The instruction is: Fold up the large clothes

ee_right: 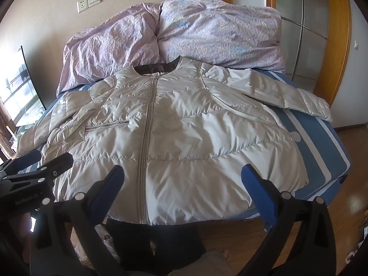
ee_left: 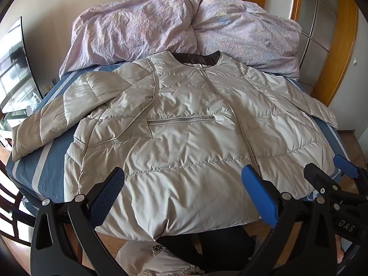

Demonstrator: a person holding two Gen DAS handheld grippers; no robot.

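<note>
Where the room's beige wall meets the bed (ee_left: 53, 161), a crumpled lilac duvet (ee_left: 161, 27) is heaped at the far end; the bed's blue sheet carries pale stripes; a wooden-framed door with frosted panes (ee_right: 306, 23) stands at the right, a wall socket and switch (ee_right: 88, 1) sit high on the wall in the right wrist view, and a dark screen (ee_left: 16, 69) leans at the left, reflecting a window; the floor below is wood

The pale grey puffer jacket (ee_left: 184, 126) lies front up and zipped across the sheet, its dark-lined collar toward the duvet and its hem at the near edge, slightly overhanging; one sleeve (ee_left: 46, 124) is bent across at the left and the other sleeve (ee_right: 299, 101) stretches out to the right

The left gripper (ee_left: 184, 191) hangs over the hem left of the zip, its blue-padded fingers spread wide and holding nothing; the right gripper (ee_right: 184, 188) hangs over the hem just right of the zip (ee_right: 146, 138), likewise spread and pinching nothing; whether either touches the fabric cannot be told

Lettering on the right gripper's body in the left wrist view reads "DAS"; the left gripper's body in the right wrist view shows "GenRobot.AI", somewhat blurred
</note>
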